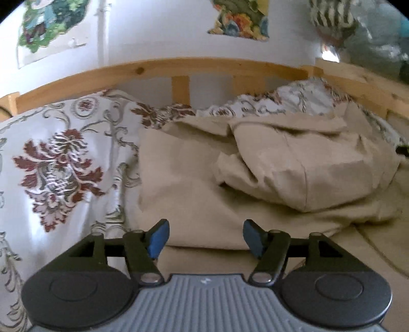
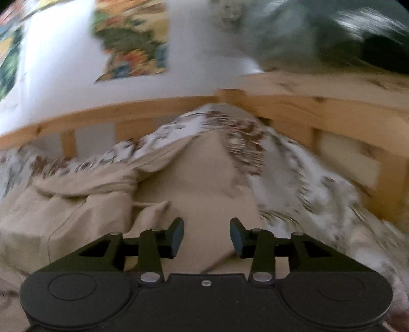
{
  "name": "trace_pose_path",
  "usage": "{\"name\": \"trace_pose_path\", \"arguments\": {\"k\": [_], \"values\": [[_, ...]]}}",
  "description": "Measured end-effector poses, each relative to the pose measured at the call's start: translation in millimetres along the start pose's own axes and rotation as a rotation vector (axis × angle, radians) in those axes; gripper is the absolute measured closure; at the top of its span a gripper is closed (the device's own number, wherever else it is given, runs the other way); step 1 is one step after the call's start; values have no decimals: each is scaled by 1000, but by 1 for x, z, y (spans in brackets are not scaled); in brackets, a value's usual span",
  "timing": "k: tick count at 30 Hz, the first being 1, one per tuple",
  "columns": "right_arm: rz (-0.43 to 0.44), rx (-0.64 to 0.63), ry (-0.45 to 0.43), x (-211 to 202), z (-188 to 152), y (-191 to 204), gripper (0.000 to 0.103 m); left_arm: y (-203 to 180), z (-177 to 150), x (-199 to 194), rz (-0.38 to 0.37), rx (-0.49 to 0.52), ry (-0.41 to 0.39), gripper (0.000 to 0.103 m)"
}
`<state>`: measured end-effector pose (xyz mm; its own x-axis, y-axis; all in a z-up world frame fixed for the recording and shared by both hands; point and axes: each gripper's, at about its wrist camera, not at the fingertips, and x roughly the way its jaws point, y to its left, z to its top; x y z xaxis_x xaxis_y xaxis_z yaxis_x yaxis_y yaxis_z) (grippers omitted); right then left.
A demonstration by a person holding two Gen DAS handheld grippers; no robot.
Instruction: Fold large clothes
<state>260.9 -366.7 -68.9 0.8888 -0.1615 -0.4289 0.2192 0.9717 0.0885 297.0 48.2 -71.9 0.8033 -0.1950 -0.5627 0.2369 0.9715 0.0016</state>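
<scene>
Both your left gripper (image 1: 205, 238) and right gripper (image 2: 206, 237) have fingers apart, empty, over the beige garment (image 1: 294, 168) on the bed (image 1: 58, 163). Fold laid, judging by the bunching; next, find a free edge.

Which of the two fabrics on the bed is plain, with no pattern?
The beige garment, lying crumpled in front of the tools. The bedspread under and beside it is white with red and grey floral print.

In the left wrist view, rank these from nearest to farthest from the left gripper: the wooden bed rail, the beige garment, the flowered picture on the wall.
From the left gripper, jaws open and empty:
1. Beige garment, directly ahead, crumpled toward the right.
2. Wooden bed rail, behind the garment, across the back of the bed.
3. Flowered picture, on the wall above the rail, upper centre.
</scene>
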Motion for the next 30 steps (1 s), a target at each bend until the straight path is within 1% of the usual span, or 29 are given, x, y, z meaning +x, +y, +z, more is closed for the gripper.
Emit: {"name": "trace_pose_path", "arguments": {"k": [1,2,3,5,6,7,9,10,11,12,13,14,15,16,18,19,20,21,22,23,24,25,26,27,29,30], "values": [[8,58,-6,-6,-1,-5,54,2,6,-3,-11,-20,-15,30],[29,113,-8,-8,-1,-9,48,2,11,-5,-24,-33,-29,29],[70,166,3,-7,-3,-12,46,2,19,-4,-36,-42,-42,27],[178,222,49,4,-3,-10,45,-1,35,1,-58,-64,-62,25],[217,241,75,11,-3,-8,45,-3,41,7,-69,-75,-64,24],[252,257,95,18,-2,-5,45,-7,49,14,-79,-84,-62,24],[282,258,144,36,2,6,45,-16,59,32,-75,-83,-47,24],[284,262,181,49,3,11,48,-22,61,40,-66,-73,-37,27],[289,279,217,62,3,13,57,-30,63,51,-47,-52,-17,29],[295,309,230,73,4,13,65,-37,64,60,-27,-35,1,33],[302,327,233,83,5,14,84,-42,63,68,-19,-23,13,33],[310,320,225,90,8,15,89,-47,61,74,-16,-14,16,33],[310,291,181,93,14,18,93,-51,59,79,-10,-4,18,33],[316,241,124,92,21,22,95,-56,57,85,7,14,22,32],[315,99,2,85,35,36,96,-64,53,96,39,44,38,31],[303,52,-34,84,38,41,96,-67,51,99,46,53,42,31],[290,44,-28,89,40,42,96,-69,49,102,51,60,43,31],[278,54,2,95,37,40,96,-71,48,102,56,64,45,30],[251,59,41,101,31,37,93,-71,47,101,58,65,45,29],[214,50,76,105,25,34,87,-71,46,99,59,66,46,29],[197,40,99,106,19,30,83,-71,45,96,55,67,50,28],[193,36,98,102,14,25,79,-70,44,92,52,70,51,25],[191,34,91,96,12,21,71,-69,42,86,47,76,48,23],[180,25,88,88,11,20,65,-68,41,80,44,80,46,20],[160,-15,91,69,12,20,38,-68,35,66,44,83,44,16],[150,-44,96,57,9,21,35,-68,32,59,39,83,45,12]]}}
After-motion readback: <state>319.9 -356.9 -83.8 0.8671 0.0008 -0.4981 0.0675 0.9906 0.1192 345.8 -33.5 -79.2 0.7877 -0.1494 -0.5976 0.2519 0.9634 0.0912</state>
